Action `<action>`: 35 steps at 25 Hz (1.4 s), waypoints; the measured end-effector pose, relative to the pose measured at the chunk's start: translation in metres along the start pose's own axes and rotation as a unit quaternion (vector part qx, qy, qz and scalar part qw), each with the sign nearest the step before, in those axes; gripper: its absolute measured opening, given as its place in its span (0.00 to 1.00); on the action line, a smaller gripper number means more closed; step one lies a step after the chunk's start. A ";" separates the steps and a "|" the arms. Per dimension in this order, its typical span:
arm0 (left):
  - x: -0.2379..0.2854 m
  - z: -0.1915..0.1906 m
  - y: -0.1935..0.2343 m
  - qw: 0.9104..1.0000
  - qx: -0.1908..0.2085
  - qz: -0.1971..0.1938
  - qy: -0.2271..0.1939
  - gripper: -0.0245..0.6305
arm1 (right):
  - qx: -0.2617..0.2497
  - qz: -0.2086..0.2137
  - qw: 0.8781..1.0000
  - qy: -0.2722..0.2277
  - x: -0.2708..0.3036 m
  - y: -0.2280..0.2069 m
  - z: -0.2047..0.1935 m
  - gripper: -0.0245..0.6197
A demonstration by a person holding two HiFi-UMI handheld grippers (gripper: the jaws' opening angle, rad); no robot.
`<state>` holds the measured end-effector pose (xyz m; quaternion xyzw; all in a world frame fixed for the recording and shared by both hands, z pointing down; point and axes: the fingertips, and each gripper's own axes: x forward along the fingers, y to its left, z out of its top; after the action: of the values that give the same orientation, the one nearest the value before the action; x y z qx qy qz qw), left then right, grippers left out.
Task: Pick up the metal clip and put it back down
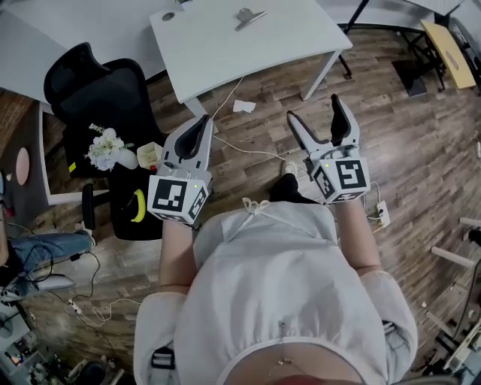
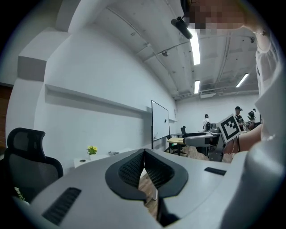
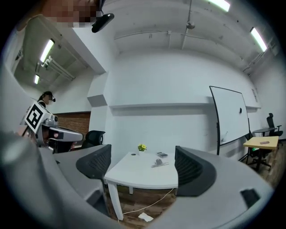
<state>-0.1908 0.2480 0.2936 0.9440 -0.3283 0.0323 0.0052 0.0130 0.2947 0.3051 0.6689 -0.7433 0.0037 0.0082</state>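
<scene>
Metal clip [image 1: 250, 17] amid table [image 1: 225, 53] (off edges)

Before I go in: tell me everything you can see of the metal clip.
The metal clip looks silver-grey and shiny, with a rounded body and thin arms spread out from it. It lies flat on the white table, towards the far edge. Only the tabletop touches it. It is too small to make out finer detail.

Wood-plank floor [image 1: 421, 150]: spreading across the room, with a white cable [image 1: 252, 152] trailing over it.
White surface [image 1: 210, 45]: standing on white legs before a white wall [image 3: 156, 76].
Black office chair [image 1: 94, 90]: sitting off the surface's left edge.
Whiteboard [image 3: 230, 118]: showing at right.
Ceiling strip lights [image 3: 261, 38]: glowing.
Brick panel [image 3: 76, 121]: showing at left.
</scene>
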 end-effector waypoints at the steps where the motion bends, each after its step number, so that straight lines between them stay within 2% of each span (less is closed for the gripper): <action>1: 0.017 0.002 0.001 1.000 -0.002 0.012 0.001 0.07 | -0.006 0.014 1.000 0.005 0.015 -0.016 0.000 0.73; 4: 0.075 0.005 0.000 0.999 -0.010 0.039 0.002 0.07 | -0.026 0.044 0.998 0.019 0.052 -0.068 -0.001 0.73; 7: 0.132 0.004 -0.008 0.998 -0.024 0.063 0.000 0.07 | -0.019 0.067 0.997 0.033 0.080 -0.122 -0.004 0.73; 10: 0.179 0.001 -0.030 0.997 -0.028 0.064 0.010 0.07 | -0.015 0.088 0.995 0.052 0.102 -0.170 -0.012 0.73; 13: 0.209 -0.001 -0.037 0.997 -0.024 0.072 0.020 0.07 | -0.008 0.110 0.991 0.071 0.126 -0.199 -0.022 0.73; 22: 0.266 -0.013 0.004 0.991 -0.039 0.121 0.041 0.07 | 0.000 0.168 0.981 0.097 0.201 -0.213 -0.046 0.73; 29: 0.317 -0.020 0.075 0.989 -0.040 0.135 0.042 0.07 | -0.007 0.189 0.975 0.117 0.291 -0.208 -0.058 0.73; 35: 0.365 -0.033 0.143 0.986 -0.055 0.144 0.056 0.07 | -0.017 0.228 0.960 0.161 0.377 -0.189 -0.083 0.71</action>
<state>0.0038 -0.0890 0.3479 0.8819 -0.4612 0.0674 0.0707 0.1618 -0.0984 0.3936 0.4721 -0.8648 0.1008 0.1382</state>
